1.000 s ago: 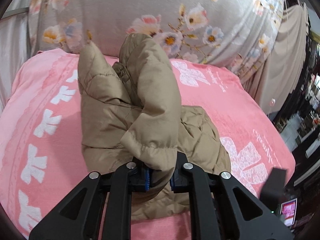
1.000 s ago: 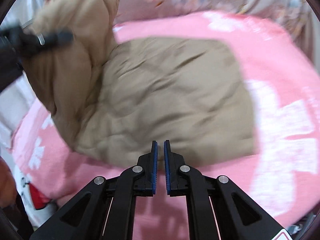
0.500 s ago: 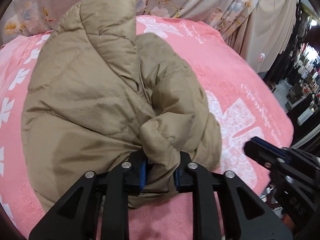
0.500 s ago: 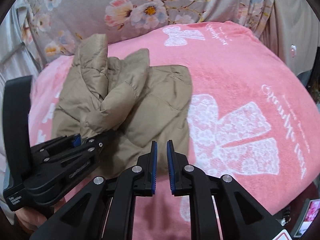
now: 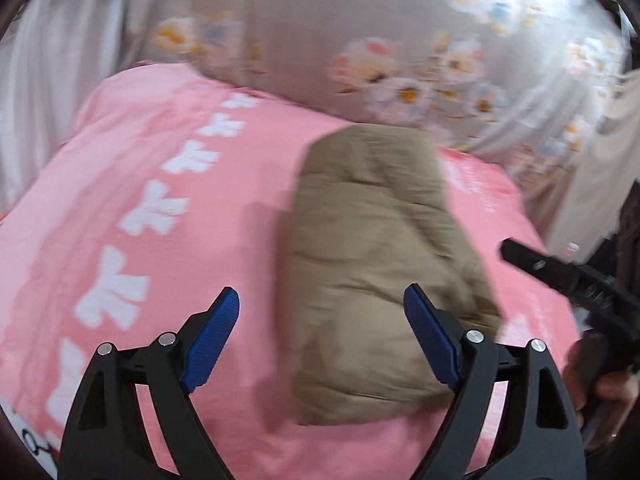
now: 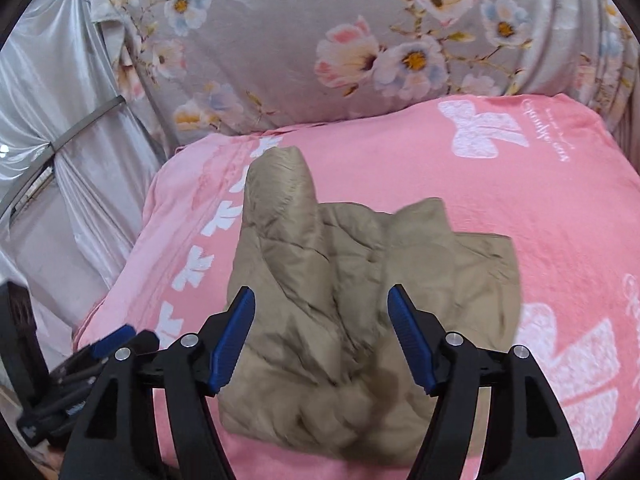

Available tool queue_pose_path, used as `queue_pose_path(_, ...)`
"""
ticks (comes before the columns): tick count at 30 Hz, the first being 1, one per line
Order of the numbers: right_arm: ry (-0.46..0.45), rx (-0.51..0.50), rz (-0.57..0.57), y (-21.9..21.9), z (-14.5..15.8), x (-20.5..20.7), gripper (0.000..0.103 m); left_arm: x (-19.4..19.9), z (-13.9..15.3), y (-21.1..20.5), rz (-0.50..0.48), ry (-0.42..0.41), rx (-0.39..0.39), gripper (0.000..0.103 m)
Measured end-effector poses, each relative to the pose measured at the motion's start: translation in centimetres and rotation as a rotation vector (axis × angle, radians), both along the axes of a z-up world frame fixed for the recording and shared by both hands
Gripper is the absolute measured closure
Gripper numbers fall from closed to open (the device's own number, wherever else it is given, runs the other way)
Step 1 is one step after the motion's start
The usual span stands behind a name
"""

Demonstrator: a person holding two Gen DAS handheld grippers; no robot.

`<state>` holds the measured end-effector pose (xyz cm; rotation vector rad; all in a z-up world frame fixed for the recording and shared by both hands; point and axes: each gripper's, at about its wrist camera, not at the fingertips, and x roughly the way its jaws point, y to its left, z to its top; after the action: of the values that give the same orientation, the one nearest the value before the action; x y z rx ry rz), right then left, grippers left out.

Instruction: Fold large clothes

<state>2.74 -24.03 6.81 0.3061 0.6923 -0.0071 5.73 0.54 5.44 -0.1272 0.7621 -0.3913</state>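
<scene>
A tan quilted puffer jacket (image 5: 372,264) lies bundled on the pink blanket (image 5: 160,184); it also shows in the right wrist view (image 6: 360,292) with a sleeve standing up at its far left. My left gripper (image 5: 320,332) is open and empty, just above the jacket's near left edge. My right gripper (image 6: 322,324) is open and empty, hovering over the jacket's near side. The right gripper's body shows at the right edge of the left wrist view (image 5: 568,276), and the left gripper's at the lower left of the right wrist view (image 6: 92,364).
The pink blanket (image 6: 520,200) with white bow prints covers a bed. A grey floral cover (image 6: 360,40) rises behind it. Silver curtain fabric (image 6: 52,128) hangs at the left. A beige cloth (image 5: 600,168) hangs at the right.
My left gripper has let go of the jacket sleeve and opened wide; the jacket has dropped onto the blanket. My right gripper has opened from shut.
</scene>
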Motion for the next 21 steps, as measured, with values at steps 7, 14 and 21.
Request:
queue_pose_path(7, 0.114, 0.061, -0.012, 0.5, -2.0, 7.9, 0.05, 2.5, -2.2, 3.3, 0.119, 0.043, 0.048, 0.022)
queue_pose_path(14, 0.051, 0.074, -0.024, -2.0, -1.5, 5.5, 0.093, 3.4, -1.6, 1.3, 0.062, 0.03, 0.038, 0.023)
queue_pose_path(21, 0.039, 0.002, -0.158, -7.8, -2.5, 0.3, 0.093, 3.9, 0.8, -4.9, -0.062, -0.016, 0.017, 0.023)
